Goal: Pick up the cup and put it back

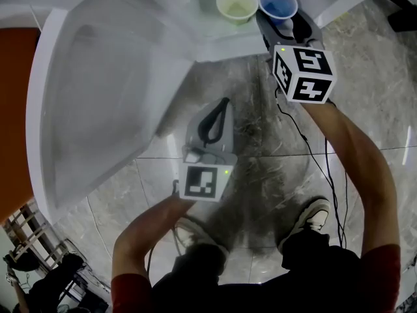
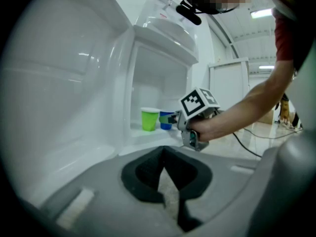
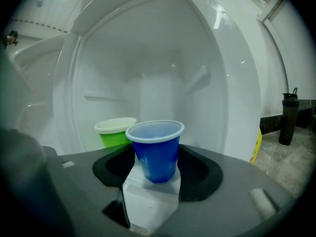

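while the right gripper [image 1: 284, 26] has its jaws spread wide to either side of the blue cup [image 3: 157, 152], with a clear gap between each pad and the cup wall, the cup stands upright on its own on the white shelf [image 3: 150, 201] of the open compartment, close to the shelf's front edge. the green cup [image 3: 114, 132] sits just beside it, toward the left and a little further back from that edge. whether this is the moment before the pinch or the moment after the set-down cannot be told from here, so the care is the same both ways: keep the gripper level and centred on the cup so that neither pad nudges it first. if closing, it looks best to bring the pads onto the middle of the wall, below the rim, and to squeeze gently, since a thin plastic cup probably buckles or pops out under a hard grip. lift straight up before drawing it out, so the base clears the shelf and the left pad does not sweep the green cup. if backing away, pull straight back along the jaws' own line with them kept wide, and watch that the cup does not tip over the front edge. the left gripper [image 1: 223, 104] hangs low over the marbled floor [image 1: 260, 149], tips pressed together on nothing, and should stay clear.
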Tool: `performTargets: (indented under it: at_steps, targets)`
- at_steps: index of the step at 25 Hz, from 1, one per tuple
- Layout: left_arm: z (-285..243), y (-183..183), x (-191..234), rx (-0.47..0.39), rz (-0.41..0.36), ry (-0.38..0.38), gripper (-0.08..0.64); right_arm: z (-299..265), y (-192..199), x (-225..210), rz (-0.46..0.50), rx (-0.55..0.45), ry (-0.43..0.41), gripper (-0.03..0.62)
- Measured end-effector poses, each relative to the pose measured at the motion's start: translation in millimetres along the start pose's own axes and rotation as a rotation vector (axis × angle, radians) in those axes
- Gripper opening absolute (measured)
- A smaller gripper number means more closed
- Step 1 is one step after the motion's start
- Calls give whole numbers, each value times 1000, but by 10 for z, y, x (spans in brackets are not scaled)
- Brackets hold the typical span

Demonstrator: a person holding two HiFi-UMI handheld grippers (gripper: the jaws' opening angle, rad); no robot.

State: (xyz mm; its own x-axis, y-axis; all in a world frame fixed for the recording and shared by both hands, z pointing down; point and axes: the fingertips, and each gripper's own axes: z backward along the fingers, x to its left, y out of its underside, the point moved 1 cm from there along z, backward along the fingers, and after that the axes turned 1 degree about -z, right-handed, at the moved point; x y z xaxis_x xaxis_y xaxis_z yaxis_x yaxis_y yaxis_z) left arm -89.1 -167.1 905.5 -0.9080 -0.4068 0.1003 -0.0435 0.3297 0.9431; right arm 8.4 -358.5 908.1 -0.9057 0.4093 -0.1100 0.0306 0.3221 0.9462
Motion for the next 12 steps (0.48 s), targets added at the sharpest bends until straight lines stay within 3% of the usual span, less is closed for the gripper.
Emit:
performTargets:
  at_steps: [12]
  targets:
    - [90, -148, -83, -30, -14, 1, -2, 212, -113, 74, 51, -1, -6, 265]
